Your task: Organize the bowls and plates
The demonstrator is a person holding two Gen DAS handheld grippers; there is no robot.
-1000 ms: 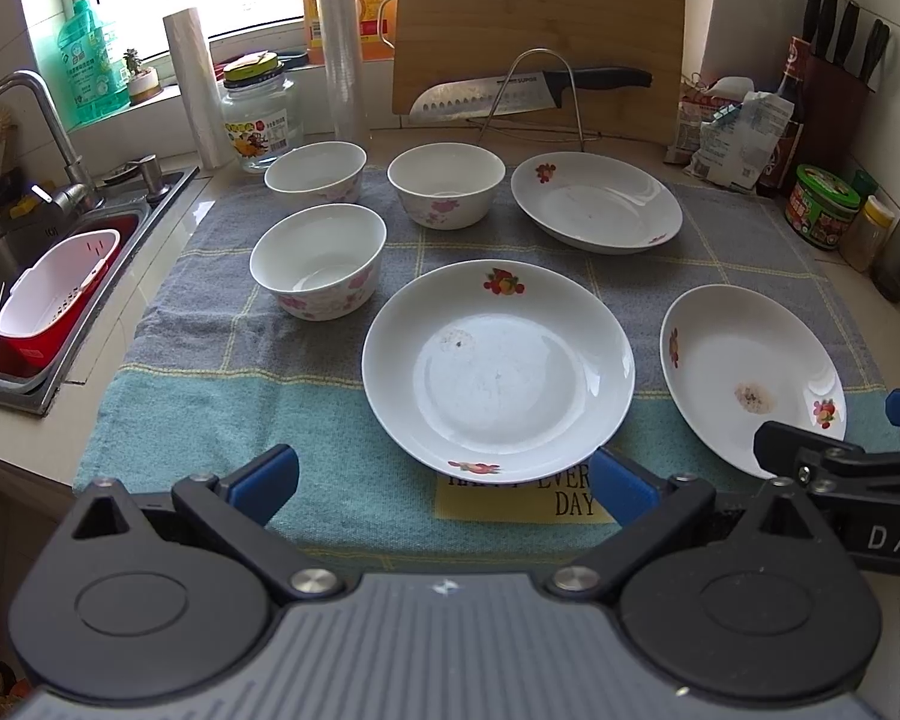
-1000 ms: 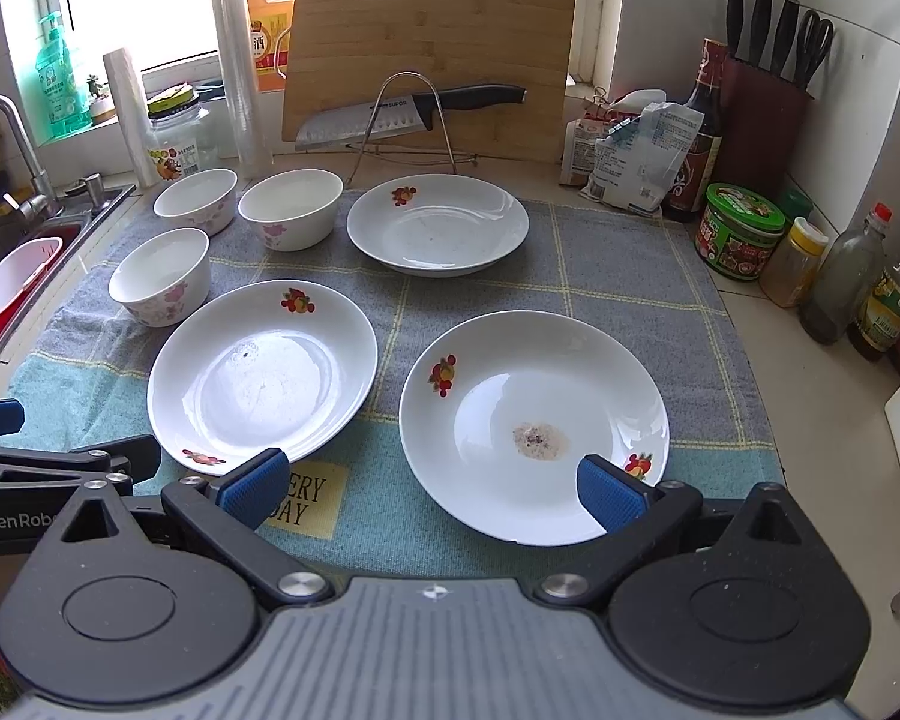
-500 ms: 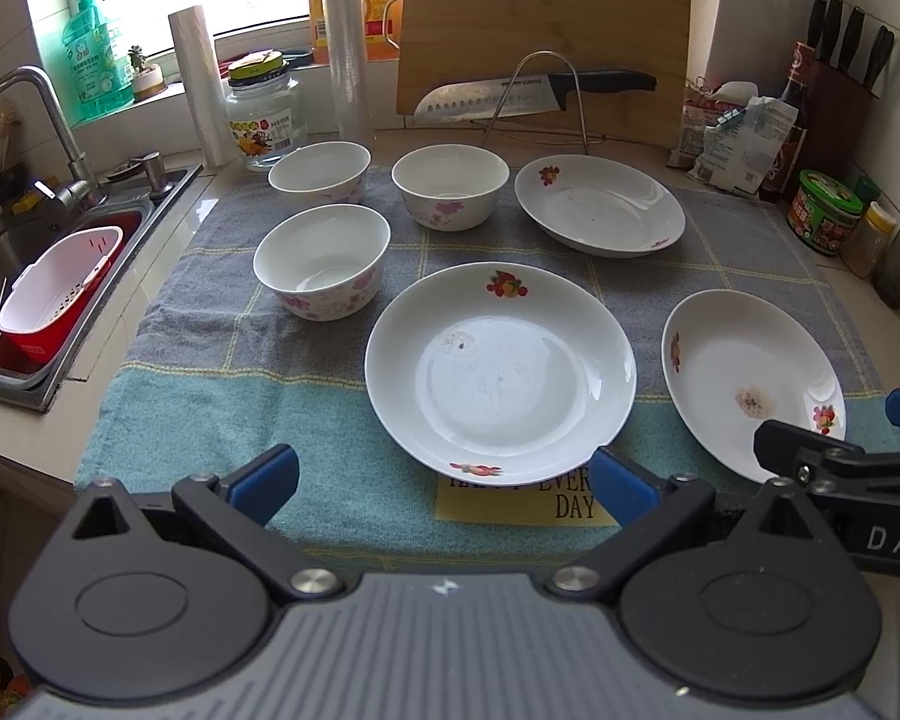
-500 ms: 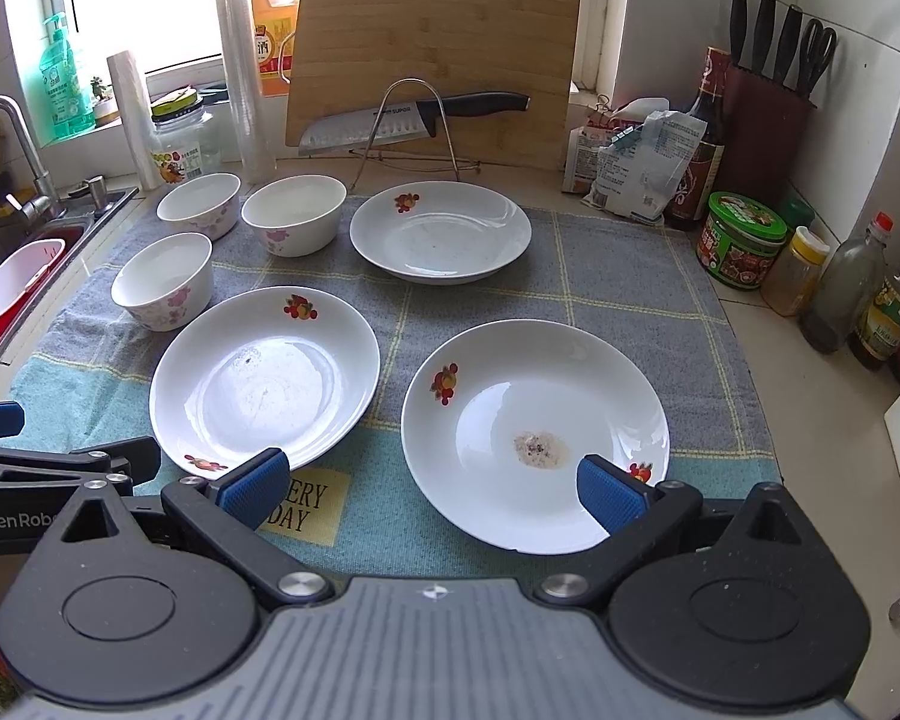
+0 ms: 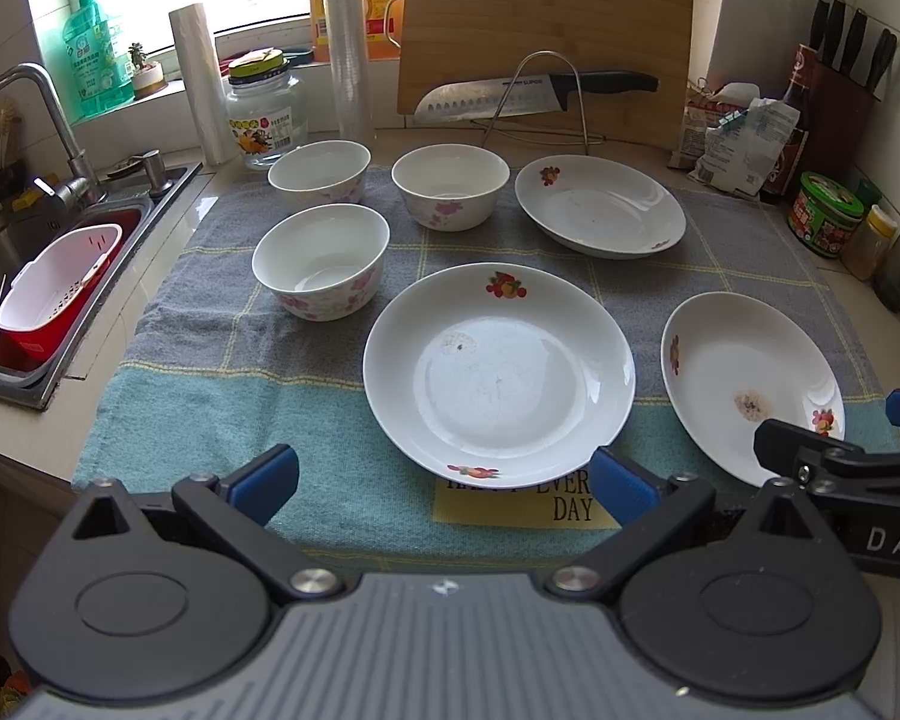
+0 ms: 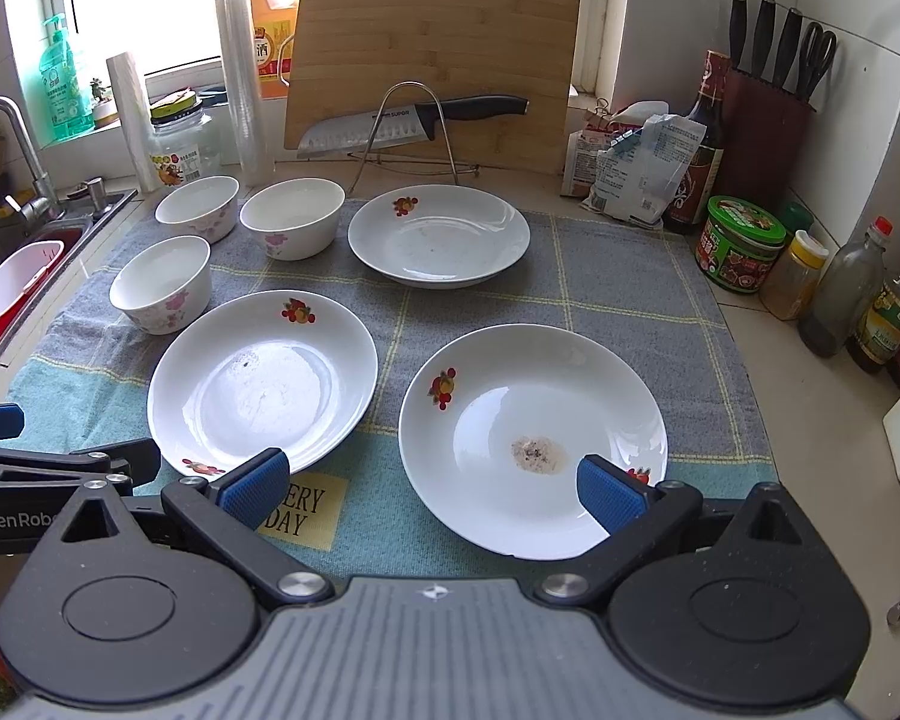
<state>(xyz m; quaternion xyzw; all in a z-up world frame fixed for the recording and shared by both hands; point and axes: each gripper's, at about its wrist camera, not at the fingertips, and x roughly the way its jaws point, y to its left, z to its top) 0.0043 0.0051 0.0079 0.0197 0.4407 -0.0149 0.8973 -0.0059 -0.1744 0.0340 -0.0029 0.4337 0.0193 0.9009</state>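
In the left wrist view, our left hand-held gripper (image 5: 444,477) hangs wide and empty at the near edge of the towel (image 5: 210,408) on the worktop (image 5: 858,324), its right pad just short of the rim of the middle plate (image 5: 498,369). Three bowls (image 5: 321,261) stand apart at the far left, a far plate (image 5: 600,204) lies behind, and a stained plate (image 5: 750,381) lies to the right, all well clear of one another. In the right wrist view, our right hand-held gripper (image 6: 432,483) is also wide and empty, its right pad over the near rim of the stained plate (image 6: 531,438), with the middle plate (image 6: 261,384) just beside on the left. Nothing is stacked yet, so we judge the step in hand to be the first pick. To do it well we should come in low, slip one finger under a rim where the towel gives, pinch the lip firmly, and lift level before setting it squarely on another plate. The rims are thin and glazed, so a shallow bite may slip; the stain suggests that plate belongs on top.
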